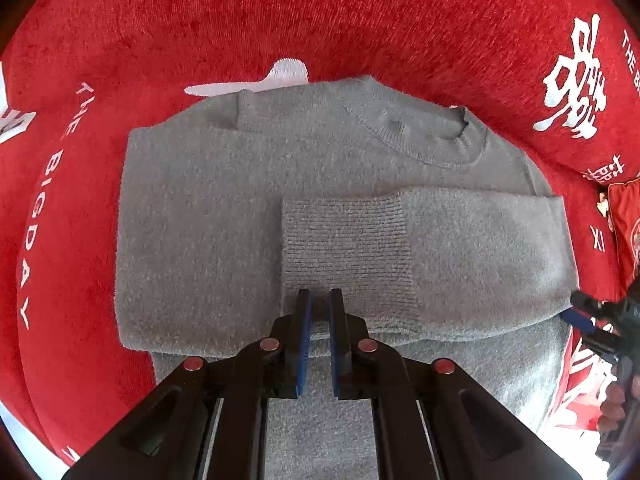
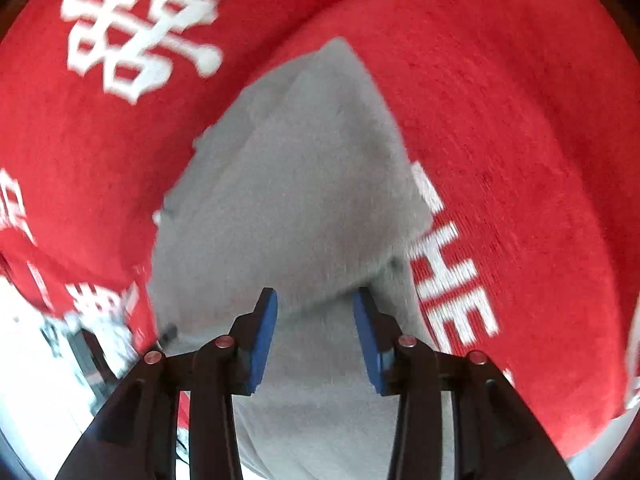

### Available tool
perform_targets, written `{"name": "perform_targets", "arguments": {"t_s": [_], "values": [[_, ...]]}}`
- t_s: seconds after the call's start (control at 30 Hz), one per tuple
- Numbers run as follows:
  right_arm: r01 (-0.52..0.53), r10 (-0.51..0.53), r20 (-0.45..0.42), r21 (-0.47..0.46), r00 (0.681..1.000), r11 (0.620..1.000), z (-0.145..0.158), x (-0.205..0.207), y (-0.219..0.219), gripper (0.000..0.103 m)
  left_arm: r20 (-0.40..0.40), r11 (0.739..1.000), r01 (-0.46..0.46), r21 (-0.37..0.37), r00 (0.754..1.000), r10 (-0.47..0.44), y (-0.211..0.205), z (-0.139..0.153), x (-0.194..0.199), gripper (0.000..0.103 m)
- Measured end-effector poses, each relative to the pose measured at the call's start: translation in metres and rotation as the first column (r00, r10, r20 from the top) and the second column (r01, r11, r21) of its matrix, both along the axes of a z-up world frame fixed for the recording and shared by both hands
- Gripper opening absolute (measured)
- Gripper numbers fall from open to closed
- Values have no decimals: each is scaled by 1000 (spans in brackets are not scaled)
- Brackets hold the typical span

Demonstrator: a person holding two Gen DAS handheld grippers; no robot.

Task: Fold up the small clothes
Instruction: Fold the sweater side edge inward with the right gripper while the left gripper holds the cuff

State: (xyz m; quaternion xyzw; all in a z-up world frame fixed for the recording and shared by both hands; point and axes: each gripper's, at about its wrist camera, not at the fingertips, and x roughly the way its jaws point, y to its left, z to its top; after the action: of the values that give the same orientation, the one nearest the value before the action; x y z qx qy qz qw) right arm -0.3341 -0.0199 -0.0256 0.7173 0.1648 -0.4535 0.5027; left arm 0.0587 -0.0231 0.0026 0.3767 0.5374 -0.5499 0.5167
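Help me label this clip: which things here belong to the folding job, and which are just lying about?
Job:
- grey sweater
- its folded-over sleeve
- left gripper
- right gripper

Lying about:
- red blanket with white lettering
- red printed item at the edge

A sweater (image 1: 224, 208) is lying flat on a printed cloth (image 1: 280, 12), collar (image 1: 424, 132) pointing toward the far right in the left wrist view. One sleeve (image 1: 440, 256) is lying folded across its body, cuff (image 1: 344, 248) near the middle. The left claw (image 1: 319, 312) is sitting over the cuff's near edge. The right claw (image 1: 580, 316) is sitting just beside the sleeve's right-hand fold.
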Motion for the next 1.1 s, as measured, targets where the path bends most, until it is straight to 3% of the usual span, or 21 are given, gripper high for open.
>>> {"name": "perform_targets", "arguments": {"t_s": [0.03, 0.07, 0.23, 0.6, 0.77, 0.97, 1.1], "values": [[26, -26, 11, -6, 1000, 1000, -2, -2, -2, 10, 2, 1000, 3, -1, 1000, -3, 1, 1, 0, 8], [29, -29, 3, -9, 1000, 1000, -2, -2, -4, 6, 2, 1000, 6, -1, 1000, -6, 2, 1, 0, 8], [-130, 131, -144, 16, 981, 991, -4, 12, -2, 6, 13, 1000, 21, -9, 1000, -20, 6, -1, -1, 8], [-177, 182, -198, 45, 963, 983, 18, 6, 10, 9, 38, 1000, 27, 11, 999, -27, 2, 0, -10, 8], [-216, 190, -312, -49, 931, 975, 41, 12, -1, 9, 49, 999, 37, 11, 998, -37, 2, -2, -14, 8], [-292, 289, -360, 45, 887, 955, 10, 21, -30, 9, 65, 999, 33, 11, 997, -34, 1, -3, -17, 8], [-324, 315, -376, 41, 871, 945, 13, 21, -29, 8, 80, 999, 36, 15, 996, -37, 0, -2, -21, 8]]}}
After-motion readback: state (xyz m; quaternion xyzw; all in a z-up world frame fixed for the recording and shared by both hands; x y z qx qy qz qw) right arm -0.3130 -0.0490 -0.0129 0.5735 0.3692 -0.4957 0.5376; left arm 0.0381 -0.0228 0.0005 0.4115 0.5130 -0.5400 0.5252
